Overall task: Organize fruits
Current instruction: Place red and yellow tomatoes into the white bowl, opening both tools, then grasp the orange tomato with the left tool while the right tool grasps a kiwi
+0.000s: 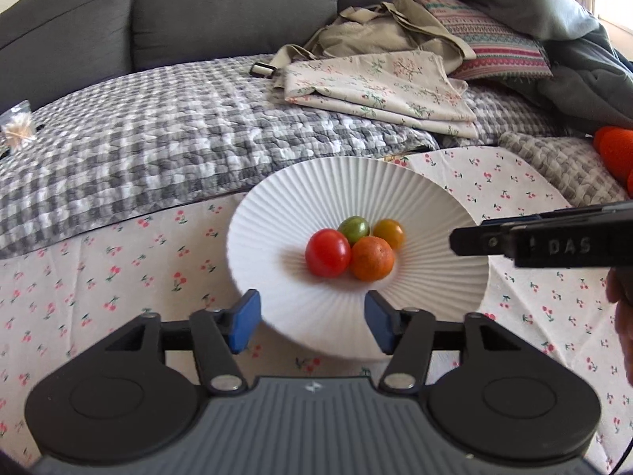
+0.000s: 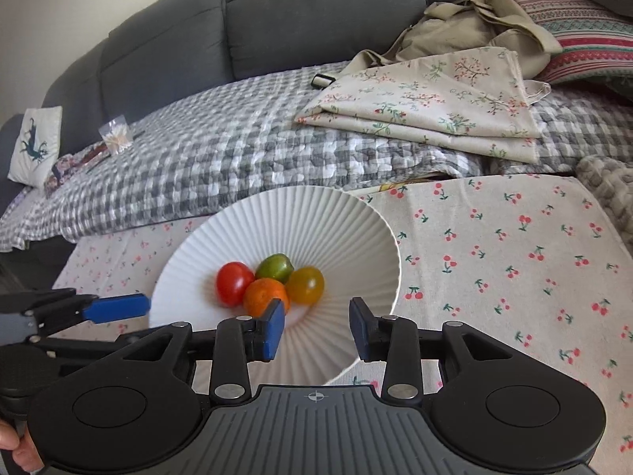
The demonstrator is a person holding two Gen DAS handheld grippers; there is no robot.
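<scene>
Right now everything centres on the white ribbed ceramic bowl standing on the cherry-print cloth. At its near-left rim the left gripper hovers with blue pads spread wide, nothing between them. Clustered at the bowl's bottom sit a red tomato, a green tomato behind it, a round orange fruit in front and a yellow-orange tomato rightmost, all touching. Over the bowl's near-right rim the right gripper hangs, jaws also parted and empty
</scene>
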